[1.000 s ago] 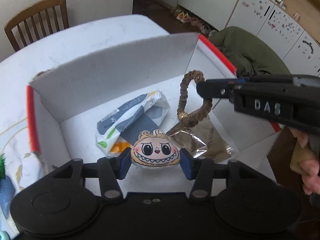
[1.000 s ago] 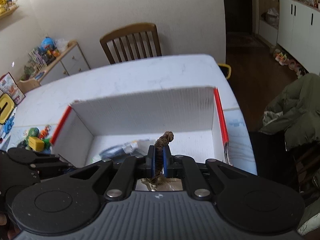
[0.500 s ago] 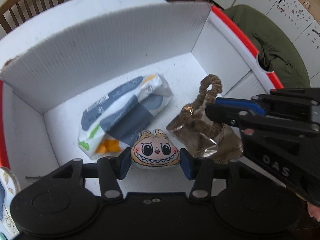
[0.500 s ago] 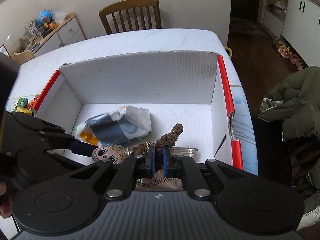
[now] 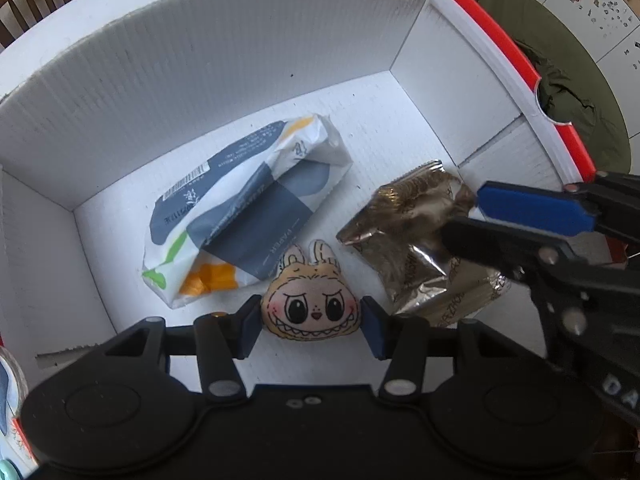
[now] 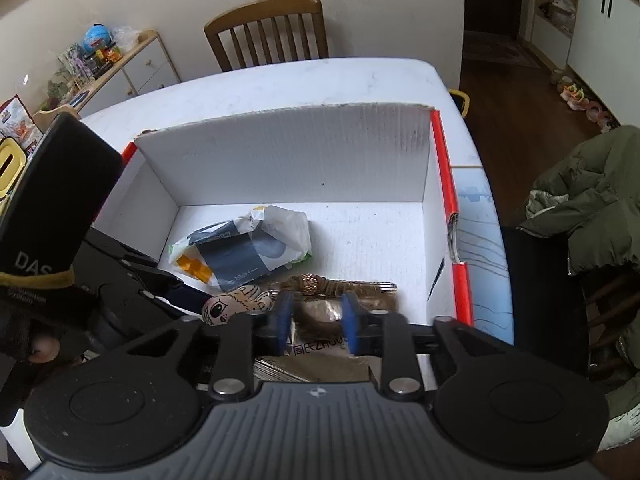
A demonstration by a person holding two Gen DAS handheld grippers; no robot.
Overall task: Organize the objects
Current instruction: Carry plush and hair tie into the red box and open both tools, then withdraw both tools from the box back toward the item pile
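The left gripper (image 5: 311,322) pinches a little monster-face toy (image 5: 310,305) low inside the white box (image 6: 280,160). The right gripper (image 6: 316,318) has its fingers spread apart over a brown hair tie (image 6: 320,284) lying on a shiny packet (image 5: 416,240). A tissue pack (image 6: 244,248) lies farther in. The box sits on a white table (image 6: 300,84), with a wooden chair (image 6: 266,32) beyond.
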